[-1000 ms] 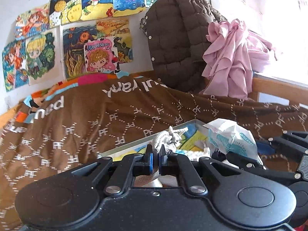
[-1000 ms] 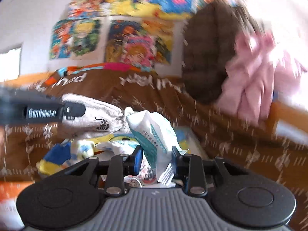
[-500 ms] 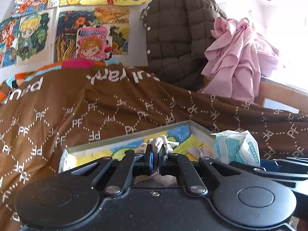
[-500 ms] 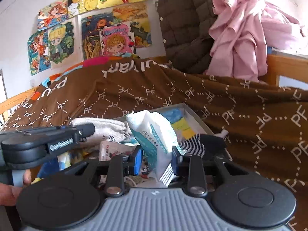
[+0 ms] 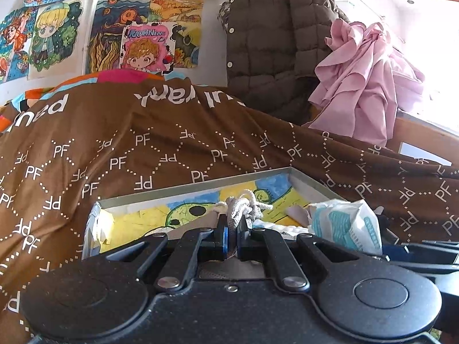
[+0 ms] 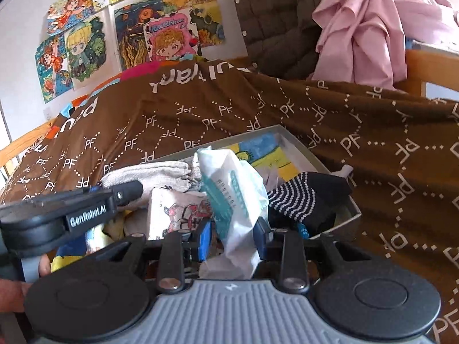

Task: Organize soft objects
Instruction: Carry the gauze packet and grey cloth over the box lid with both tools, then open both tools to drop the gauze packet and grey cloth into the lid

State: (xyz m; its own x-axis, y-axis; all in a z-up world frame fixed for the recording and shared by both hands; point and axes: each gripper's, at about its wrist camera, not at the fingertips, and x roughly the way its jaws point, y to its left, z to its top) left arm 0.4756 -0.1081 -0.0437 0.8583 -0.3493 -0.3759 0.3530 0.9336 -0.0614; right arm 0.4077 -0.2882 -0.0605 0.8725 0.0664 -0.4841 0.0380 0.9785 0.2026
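Note:
A shallow grey box (image 5: pixel 200 185) with a colourful drawing on its floor lies on the brown blanket; it also shows in the right wrist view (image 6: pixel 304 150). My left gripper (image 5: pixel 232 229) is shut on a grey cloth pouch with a knotted cord (image 5: pixel 243 207), held low over the box. The pouch (image 6: pixel 160 175) and the left gripper's body (image 6: pixel 86 215) show in the right wrist view. My right gripper (image 6: pixel 232 229) is shut on a white and teal tissue pack (image 6: pixel 235 195), also seen from the left (image 5: pixel 344 225). In the box lie a striped black sock (image 6: pixel 301 195) and a cartoon-print cloth (image 6: pixel 180 212).
A brown blanket with "PF" print (image 5: pixel 129 149) covers the bed. A brown quilted jacket (image 5: pixel 272 43) and pink garment (image 5: pixel 358 86) hang at the back right. Drawings (image 5: pixel 100 37) cover the wall. A wooden bed rail (image 6: pixel 430 68) runs at right.
Both grippers have come lower and closer over the box with the pouch and tissue pack still held. The views have swung a little to the left.

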